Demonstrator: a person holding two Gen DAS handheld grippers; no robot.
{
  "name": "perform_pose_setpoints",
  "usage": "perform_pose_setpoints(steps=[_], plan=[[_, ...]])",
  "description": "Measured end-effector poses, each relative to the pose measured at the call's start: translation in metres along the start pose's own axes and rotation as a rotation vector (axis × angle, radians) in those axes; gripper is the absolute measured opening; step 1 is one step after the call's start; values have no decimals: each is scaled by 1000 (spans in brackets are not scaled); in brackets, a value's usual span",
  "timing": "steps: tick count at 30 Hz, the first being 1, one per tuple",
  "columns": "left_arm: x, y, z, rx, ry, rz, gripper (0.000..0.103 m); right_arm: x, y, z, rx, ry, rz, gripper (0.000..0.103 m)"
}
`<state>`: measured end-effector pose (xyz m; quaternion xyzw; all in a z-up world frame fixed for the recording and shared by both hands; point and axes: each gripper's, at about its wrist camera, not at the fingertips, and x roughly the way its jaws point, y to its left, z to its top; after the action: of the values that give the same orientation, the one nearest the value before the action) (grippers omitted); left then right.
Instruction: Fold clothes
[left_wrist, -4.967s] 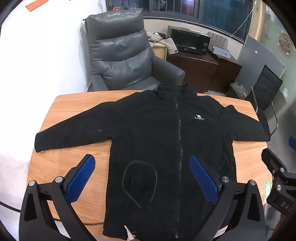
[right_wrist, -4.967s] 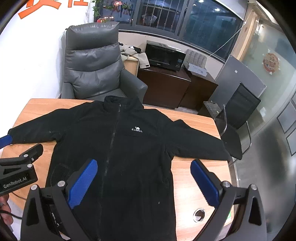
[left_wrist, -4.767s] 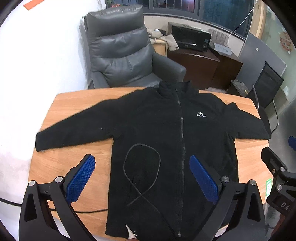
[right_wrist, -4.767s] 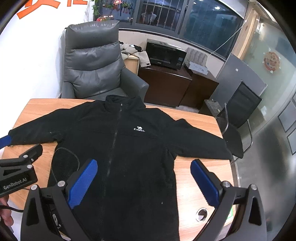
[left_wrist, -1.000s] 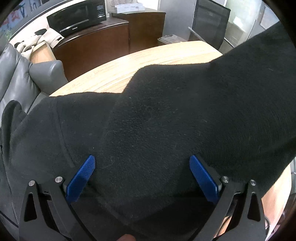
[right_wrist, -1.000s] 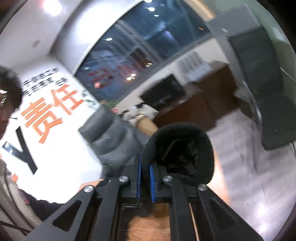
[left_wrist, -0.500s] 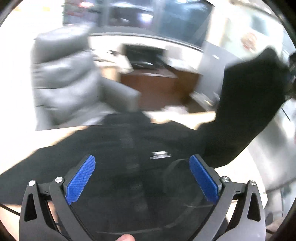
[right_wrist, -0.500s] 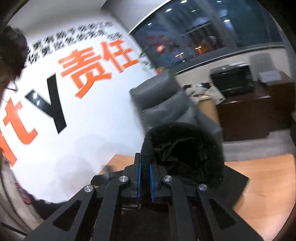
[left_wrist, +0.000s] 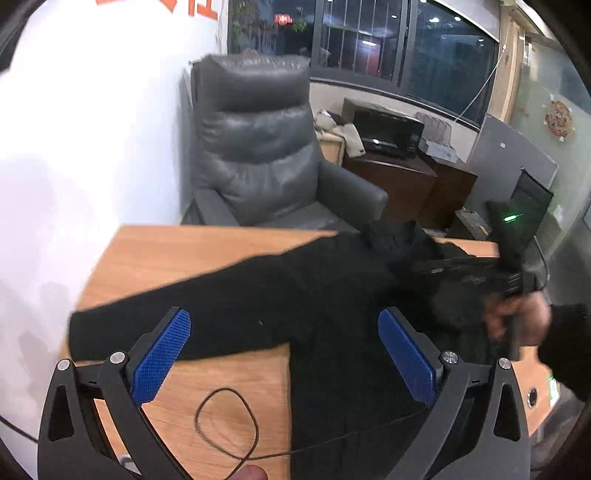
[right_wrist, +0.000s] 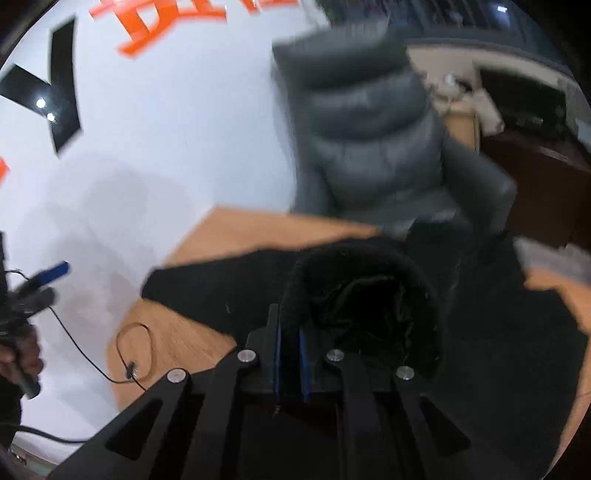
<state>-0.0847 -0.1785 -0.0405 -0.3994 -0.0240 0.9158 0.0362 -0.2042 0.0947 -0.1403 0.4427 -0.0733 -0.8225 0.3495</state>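
Jacket (left_wrist: 332, 317) sprawls across the wooden surface (left_wrist: 177, 254), right tongs (right_wrist: 290, 350) clamped on its cuff, left tongs (left_wrist: 284, 354) spread apart above bare near-left wood.

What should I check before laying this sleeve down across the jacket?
1. Right gripper shut on the sleeve cuff: ok.
2. Left gripper open, holding nothing: ok.
3. Other sleeve flat on the table: ok.
4. Thin black cable clear of the jacket: not ok, it runs over the hem.
5. Jacket body smooth under the fold: cannot tell, blurred.
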Motion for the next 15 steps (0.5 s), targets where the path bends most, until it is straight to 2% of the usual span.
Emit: perform_pose_setpoints(steps=[3,6,8,10,12,14,15], plan=[[19,-7,-6,-6,14,-37,103,47,17,-11,-48,34,-36,10],[29,-24,-6,6,16,-67,103,79,24,-15,-30,50,-25,18],[29,-34,-2,22,3,-88,103,74,31,-15,-21,39,0,34],[25,-46,4,37,-12,-112,103,34,27,-18,11,-47,40,71],[26,-65,12,63,-21,-166,103,-13,18,-21,53,-137,67,85],[35,-90,18,108,-20,-233,103,-72,0,-35,48,-205,-5,89],[42,-106,21,138,-18,-266,103,-99,-10,-47,15,-212,-86,91]])
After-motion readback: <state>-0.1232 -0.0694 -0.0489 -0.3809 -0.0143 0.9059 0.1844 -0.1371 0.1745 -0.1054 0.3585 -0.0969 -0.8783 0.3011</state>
